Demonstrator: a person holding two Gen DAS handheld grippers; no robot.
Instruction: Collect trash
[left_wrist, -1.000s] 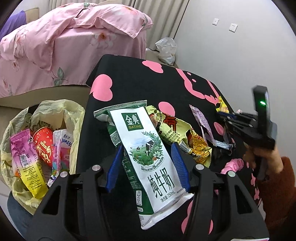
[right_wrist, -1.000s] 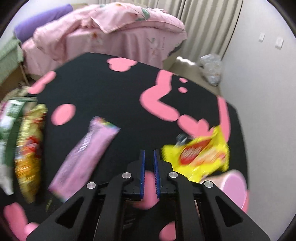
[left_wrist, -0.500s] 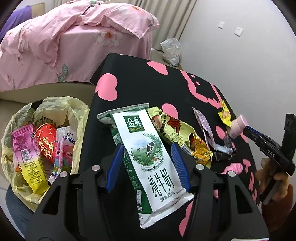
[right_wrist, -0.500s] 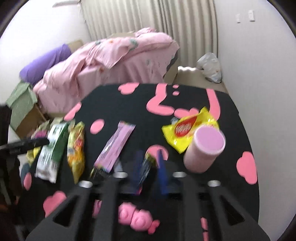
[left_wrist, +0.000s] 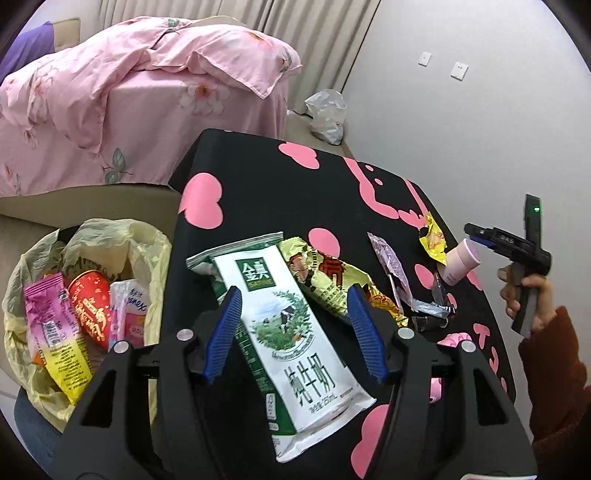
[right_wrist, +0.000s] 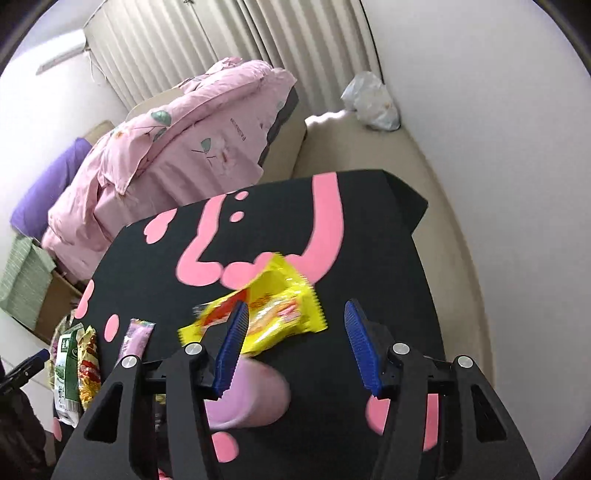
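Observation:
My left gripper is open, its blue fingers on either side of a flattened green-and-white milk carton lying on the black table. A gold snack wrapper and a purple wrapper lie beside it. A bin with a yellow bag holding several wrappers stands at the left. My right gripper is open above a pink cup and a yellow snack packet. It also shows in the left wrist view, by the cup.
A bed with pink bedding stands behind the table. A white plastic bag lies on the floor by the wall. A small dark wrapper and a pink toy lie near the table's right edge.
My right gripper went from shut to open, rose and swung towards the pink cup and yellow packet. My left gripper stayed open around the milk carton.

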